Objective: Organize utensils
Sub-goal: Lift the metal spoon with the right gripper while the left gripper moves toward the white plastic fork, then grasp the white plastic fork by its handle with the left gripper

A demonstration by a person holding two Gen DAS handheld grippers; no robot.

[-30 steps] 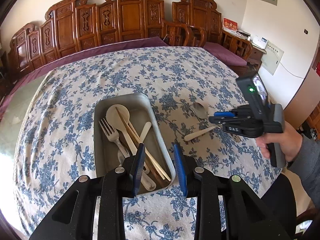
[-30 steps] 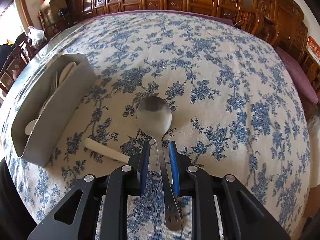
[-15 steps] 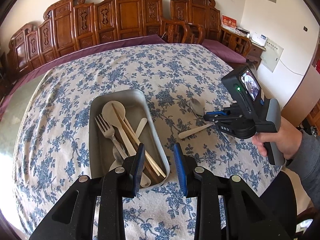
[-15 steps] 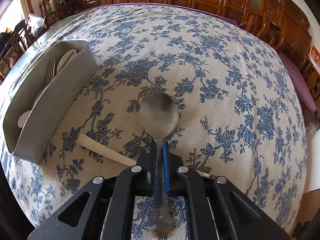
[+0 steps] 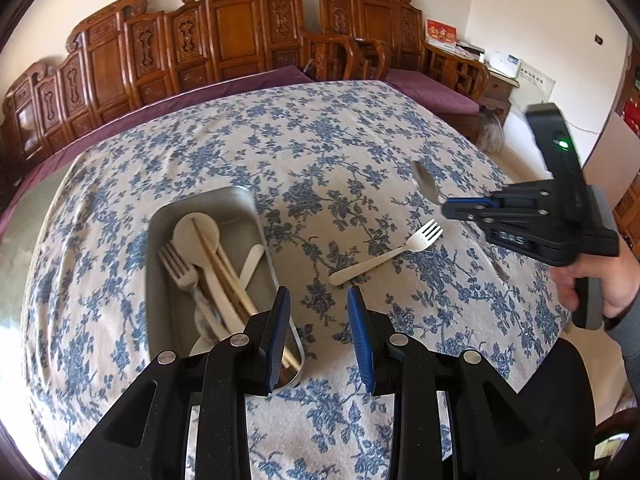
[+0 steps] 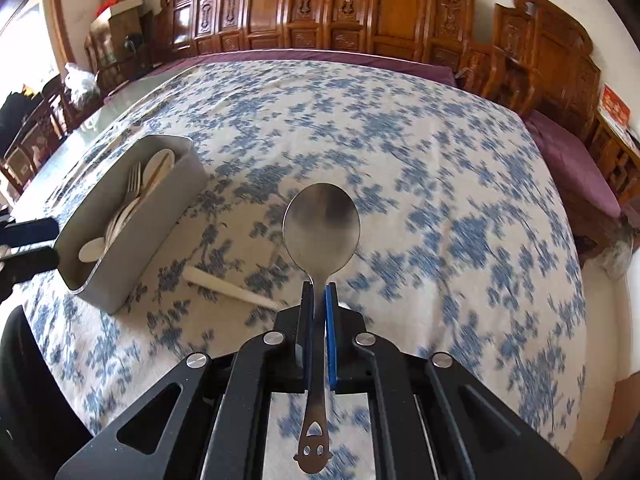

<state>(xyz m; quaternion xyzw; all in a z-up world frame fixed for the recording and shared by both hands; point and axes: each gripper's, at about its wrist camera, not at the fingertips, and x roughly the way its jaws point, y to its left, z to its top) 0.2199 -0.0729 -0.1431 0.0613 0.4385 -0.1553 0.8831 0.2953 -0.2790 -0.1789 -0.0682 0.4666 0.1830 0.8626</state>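
In the right wrist view, my right gripper (image 6: 319,300) is shut on the stem of a metal spoon (image 6: 322,228), held above the cloth with its bowl pointing away. The left wrist view shows the same gripper (image 5: 448,208) at the right, with the spoon's bowl (image 5: 426,184) sticking out past it. A cream fork (image 5: 384,256) lies on the tablecloth beneath; only its handle (image 6: 228,286) shows in the right wrist view. My left gripper (image 5: 318,332) stands open with nothing between its fingers, over the near right corner of the grey tray (image 5: 158,280).
The tray (image 6: 148,240) holds a cream spoon, forks and chopsticks. A blue-flowered cloth covers the table, with bare glass at its left edge. Carved wooden chairs line the far side. A hand (image 5: 592,288) grips the right tool.
My right gripper closed on the metal spoon's stem and lifted it off the cloth, uncovering the fork's tines. My left gripper shifted slightly to the right along the tray.
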